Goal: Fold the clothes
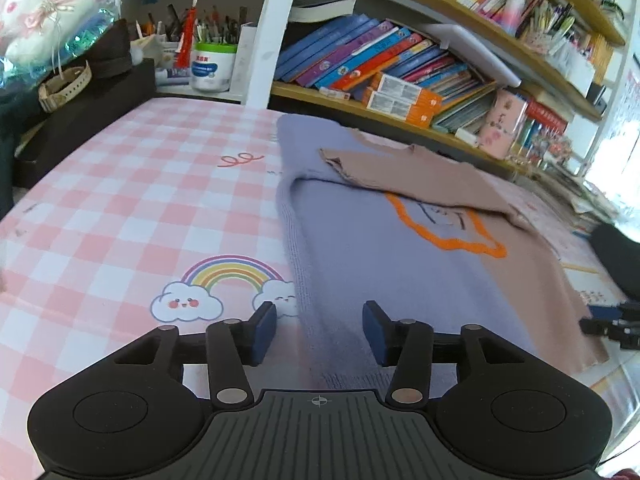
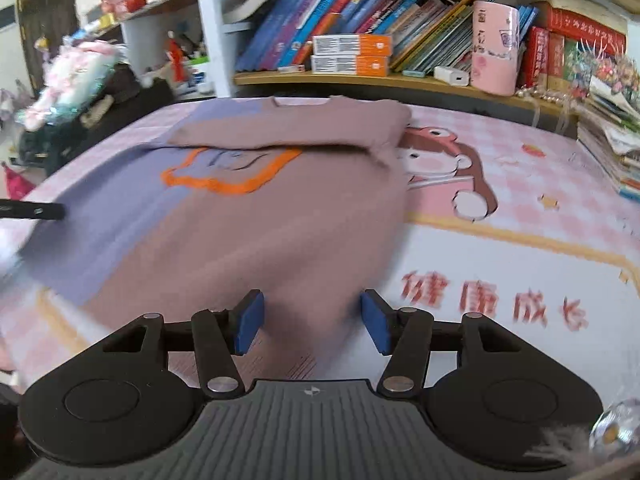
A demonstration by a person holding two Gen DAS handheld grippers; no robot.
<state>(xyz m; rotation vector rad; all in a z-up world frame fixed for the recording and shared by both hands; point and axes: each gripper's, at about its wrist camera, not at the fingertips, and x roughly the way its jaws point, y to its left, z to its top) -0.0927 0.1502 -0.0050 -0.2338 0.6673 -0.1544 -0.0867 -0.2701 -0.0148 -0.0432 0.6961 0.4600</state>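
Presently, one sweater [image 1: 360,248], half lilac and half dusty pink with an orange outline motif on the chest, lies flat on the worktop [image 1: 132,200]; its top part is folded down across the chest. Worktop cover: pink-and-white check with a rainbow print [image 1: 228,276] at near left and a cartoon bear [image 2: 444,168] to the right of the sweater. Left claw [image 1: 319,330]: jaws parted, nothing between the pads, poised over the sweater's near left hem. Right claw [image 2: 311,322]: jaws parted, nothing pinched, over the near pink hem; cloth there blurred. Far side: shelf [image 2: 360,78] of leaning books, two orange boxes [image 2: 352,54], a pink case [image 2: 496,48].
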